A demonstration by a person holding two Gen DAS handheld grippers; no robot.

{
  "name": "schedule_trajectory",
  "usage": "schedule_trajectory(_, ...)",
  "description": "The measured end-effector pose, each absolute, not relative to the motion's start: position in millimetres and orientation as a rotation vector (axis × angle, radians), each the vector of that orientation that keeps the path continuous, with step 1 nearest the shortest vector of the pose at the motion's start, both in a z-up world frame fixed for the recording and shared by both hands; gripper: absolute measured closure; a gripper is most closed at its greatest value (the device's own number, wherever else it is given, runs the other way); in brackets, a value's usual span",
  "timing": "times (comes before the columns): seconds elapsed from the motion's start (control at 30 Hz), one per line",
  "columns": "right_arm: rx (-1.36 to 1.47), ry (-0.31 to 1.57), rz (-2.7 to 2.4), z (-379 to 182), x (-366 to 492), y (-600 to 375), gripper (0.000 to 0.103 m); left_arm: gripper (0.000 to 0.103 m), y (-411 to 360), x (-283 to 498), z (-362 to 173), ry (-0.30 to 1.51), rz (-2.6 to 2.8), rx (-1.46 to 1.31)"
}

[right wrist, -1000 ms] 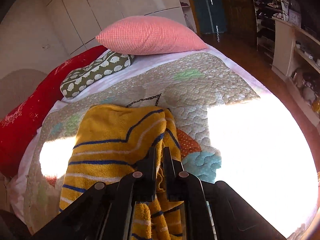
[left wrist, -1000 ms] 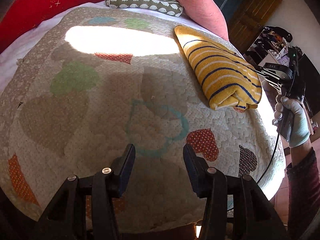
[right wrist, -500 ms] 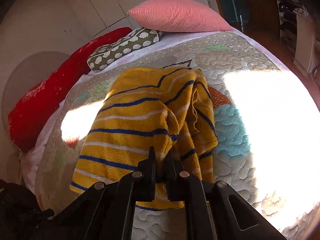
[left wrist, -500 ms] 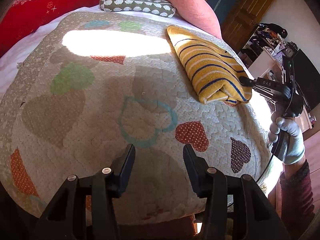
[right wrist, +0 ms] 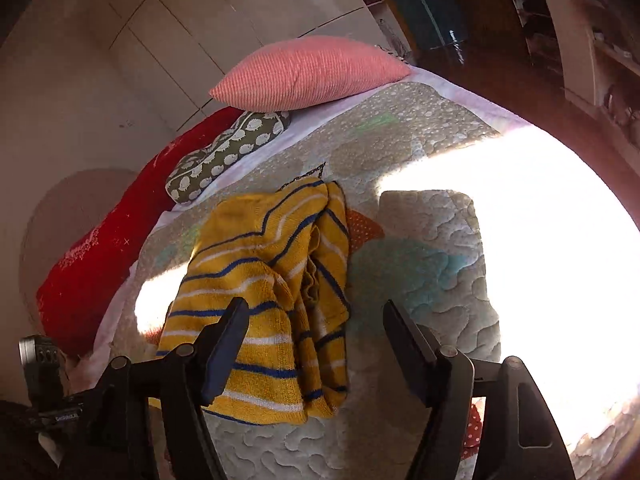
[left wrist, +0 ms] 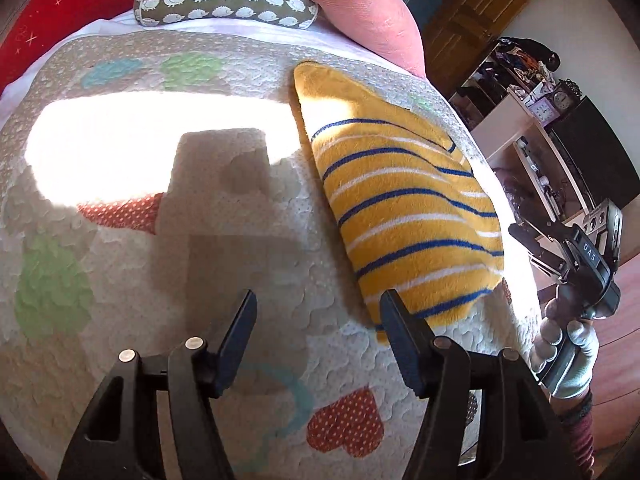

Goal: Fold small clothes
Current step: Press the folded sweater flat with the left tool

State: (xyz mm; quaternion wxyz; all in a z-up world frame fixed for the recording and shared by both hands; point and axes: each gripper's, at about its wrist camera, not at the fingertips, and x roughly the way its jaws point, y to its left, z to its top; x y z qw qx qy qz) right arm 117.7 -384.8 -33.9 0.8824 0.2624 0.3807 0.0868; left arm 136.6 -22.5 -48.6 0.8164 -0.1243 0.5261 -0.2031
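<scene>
Yellow striped garment (right wrist: 264,300) is seen folded on the quilt (right wrist: 420,288), lower centre. Right gripper (right wrist: 316,344) jaws opening, nothing pinched; left gripper (left wrist: 318,334) opening, empty. Release judged underway; a re-grasp for another fold or tidying seems next.

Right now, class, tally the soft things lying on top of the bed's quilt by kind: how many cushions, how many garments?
Cushions: 3: red cushion, hedgehog-print cushion, pink cushion
Garments: 1: yellow striped garment
Total: 4

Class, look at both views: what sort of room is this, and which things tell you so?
Most likely a bedroom: a quilted bedspread covers a bed, pillows lie at its head, and tall wardrobe doors stand behind.
</scene>
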Motion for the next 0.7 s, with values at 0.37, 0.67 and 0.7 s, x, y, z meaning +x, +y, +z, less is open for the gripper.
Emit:
schedule_trajectory(0.37,0.898,0.905,0.346,-98.5,224.7,-386.7,0.023,0.02,-59.1,253.2,-100.1,1.244,-0.637,-0.552)
schedule_trajectory(0.67,0.889,0.89,0.48,-67.6,234.5,-318.8,0.064,0.061,-45.3,252.1,-47.4,1.219,-0.575,-0.429)
schedule_trajectory(0.7,0.903,0.879,0.498,-63.2,234.6,-314.3,0.064,0.061,-42.1,252.9,-37.9,1.206,-0.558,-0.401)
